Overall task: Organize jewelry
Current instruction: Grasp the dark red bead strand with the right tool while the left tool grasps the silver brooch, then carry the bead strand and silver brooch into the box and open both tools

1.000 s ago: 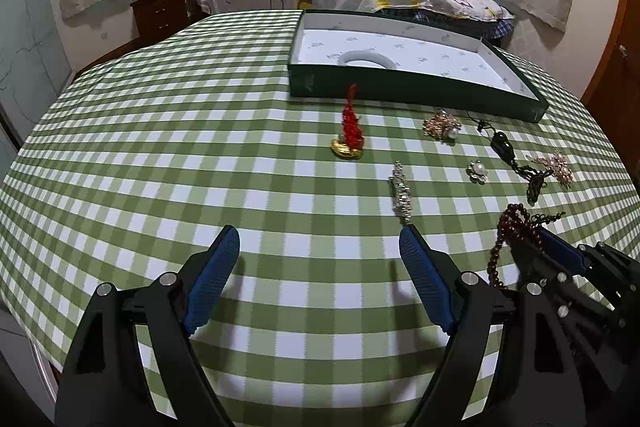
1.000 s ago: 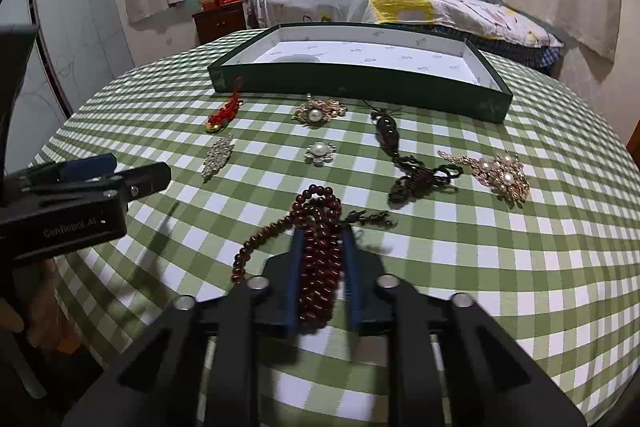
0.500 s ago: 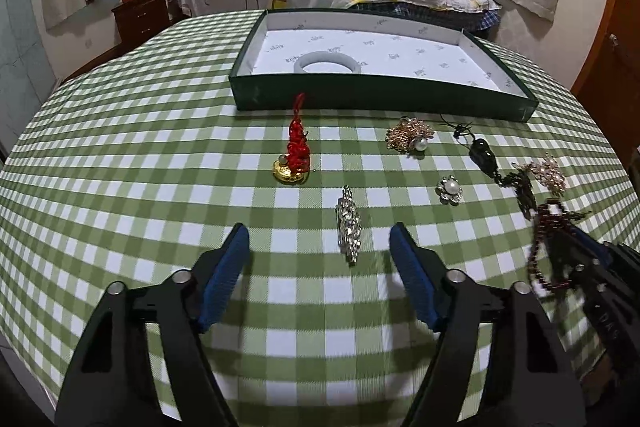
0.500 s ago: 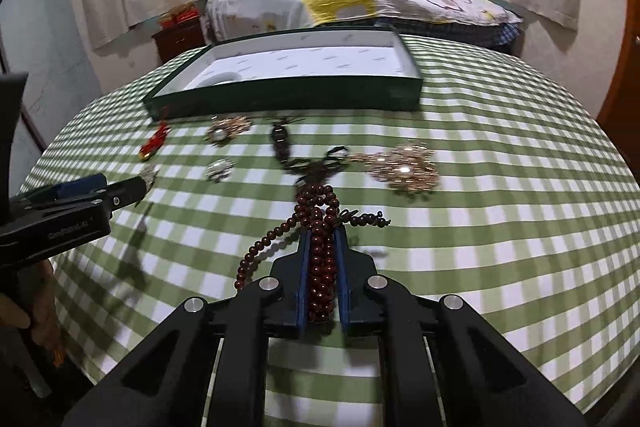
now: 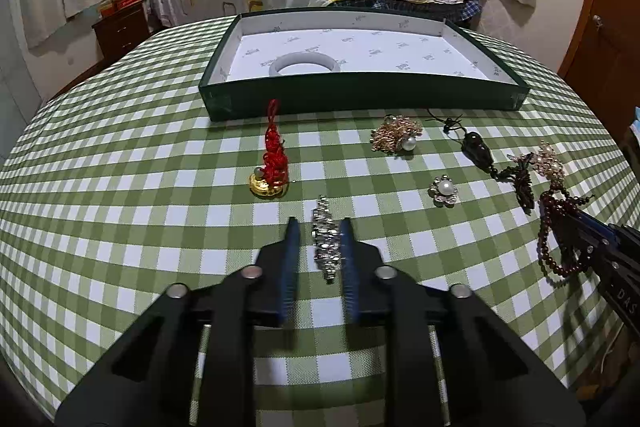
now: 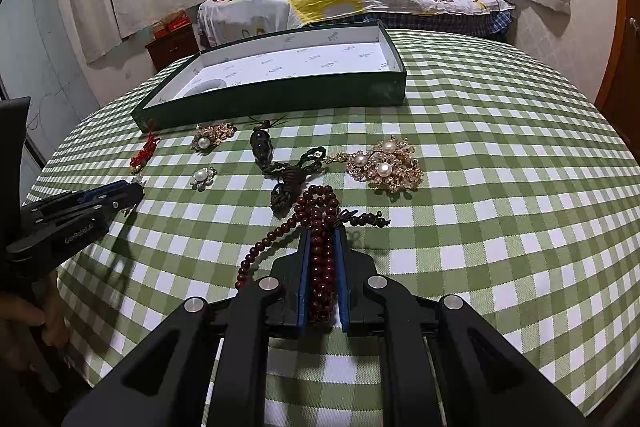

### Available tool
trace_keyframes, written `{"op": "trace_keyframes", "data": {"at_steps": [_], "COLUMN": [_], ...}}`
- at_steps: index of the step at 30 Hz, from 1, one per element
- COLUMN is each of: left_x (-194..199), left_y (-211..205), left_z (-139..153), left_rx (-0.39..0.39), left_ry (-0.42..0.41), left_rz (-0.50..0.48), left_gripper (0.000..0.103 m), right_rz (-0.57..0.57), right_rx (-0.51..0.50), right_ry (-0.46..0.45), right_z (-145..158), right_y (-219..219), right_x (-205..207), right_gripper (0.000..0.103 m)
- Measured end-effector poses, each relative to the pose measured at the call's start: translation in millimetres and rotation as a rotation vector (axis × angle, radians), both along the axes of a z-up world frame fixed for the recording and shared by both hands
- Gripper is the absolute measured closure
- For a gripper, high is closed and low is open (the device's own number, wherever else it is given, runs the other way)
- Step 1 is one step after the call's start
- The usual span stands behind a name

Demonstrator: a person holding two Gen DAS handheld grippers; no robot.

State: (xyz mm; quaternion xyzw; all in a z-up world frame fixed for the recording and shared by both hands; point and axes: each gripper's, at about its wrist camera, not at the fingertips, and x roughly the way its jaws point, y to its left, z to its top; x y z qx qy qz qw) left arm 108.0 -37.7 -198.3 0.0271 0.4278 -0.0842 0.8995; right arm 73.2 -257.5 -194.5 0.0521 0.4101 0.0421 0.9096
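Note:
A slim silver rhinestone brooch point(image 5: 326, 243) lies on the green checked tablecloth between the fingers of my left gripper point(image 5: 318, 225). The jaws are closing: the right pad is at the brooch's edge and a thin strip of cloth still shows on the left. My right gripper point(image 6: 322, 233) is shut on a dark red bead bracelet point(image 6: 320, 211), whose loose loops trail onto the cloth. The green box point(image 5: 360, 95) with a white lining stands beyond, and a white bangle point(image 5: 304, 63) lies in it.
On the cloth before the box lie a red knot charm with a gold ingot point(image 5: 274, 163), a gold pearl brooch point(image 5: 396, 137), a small pearl flower point(image 5: 443, 190), a dark corded pendant point(image 5: 476, 149) and a large gold pearl brooch point(image 6: 384, 165). A bed stands behind the table.
My left gripper slid over the silver brooch and its wide-open jaws drew in around it. My right gripper, still gripping the beads, swung sideways across the table.

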Motion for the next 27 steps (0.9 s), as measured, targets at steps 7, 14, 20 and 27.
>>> {"op": "trace_keyframes", "data": {"at_steps": [7,14,20,27], "left_x": [0,-7,-8,19], "left_y": [3,6,5,-12], "left_z": [-1,8,37,66], "left_rx": [-0.019,-0.04,-0.074,-0.109], "left_ry": [-0.001,-0.009,-0.061,-0.113], "left_rz": [-0.013,-0.015,-0.033,-0.077], "left_gripper": [0.09,0.09,0.09,0.09], "right_rz": [0.004,0.02,0.047,0.058], "right_rx": [0.002,0.009,0.023,0.025], "right_ry": [0.002,-0.016,-0.078,-0.158], "right_z": [0,10,38,71], "right_y": [0,5,12,15], "right_x": [0,-1,2,36], "right_gripper": [0.091,0.091,0.091,0.091]}}
